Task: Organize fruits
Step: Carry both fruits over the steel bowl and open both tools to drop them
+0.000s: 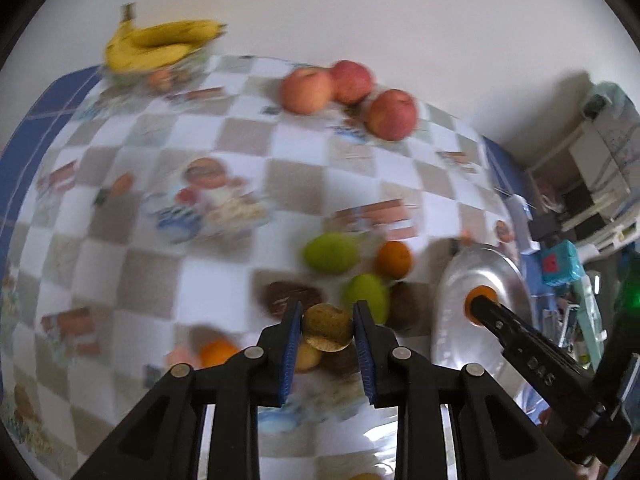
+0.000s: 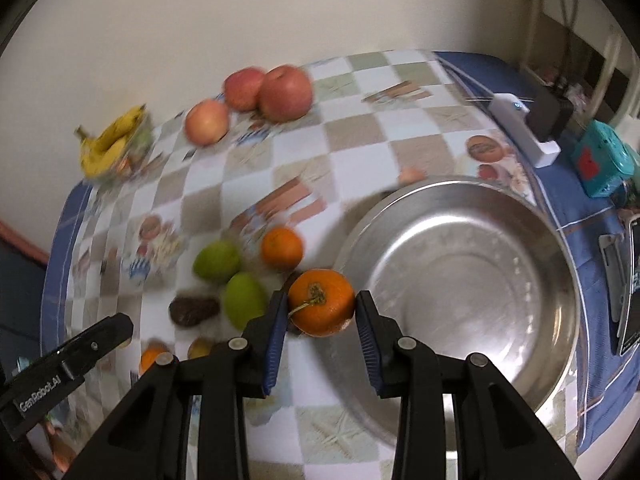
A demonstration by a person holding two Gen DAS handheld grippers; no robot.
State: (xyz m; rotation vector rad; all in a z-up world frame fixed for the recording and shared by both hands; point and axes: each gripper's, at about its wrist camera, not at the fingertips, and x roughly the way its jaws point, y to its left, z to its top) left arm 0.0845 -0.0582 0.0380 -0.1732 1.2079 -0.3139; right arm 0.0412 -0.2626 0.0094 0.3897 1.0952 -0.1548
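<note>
My left gripper is shut on a brownish-yellow pear and holds it above a cluster of fruit. My right gripper is shut on an orange at the left rim of a steel bowl. It also shows in the left wrist view over the bowl. Two green fruits, another orange and a dark brown fruit lie on the checkered tablecloth.
Three red apples sit at the table's far edge by the wall. A bunch of bananas rests on a glass bowl at the far left. A teal box and a white device stand at the right.
</note>
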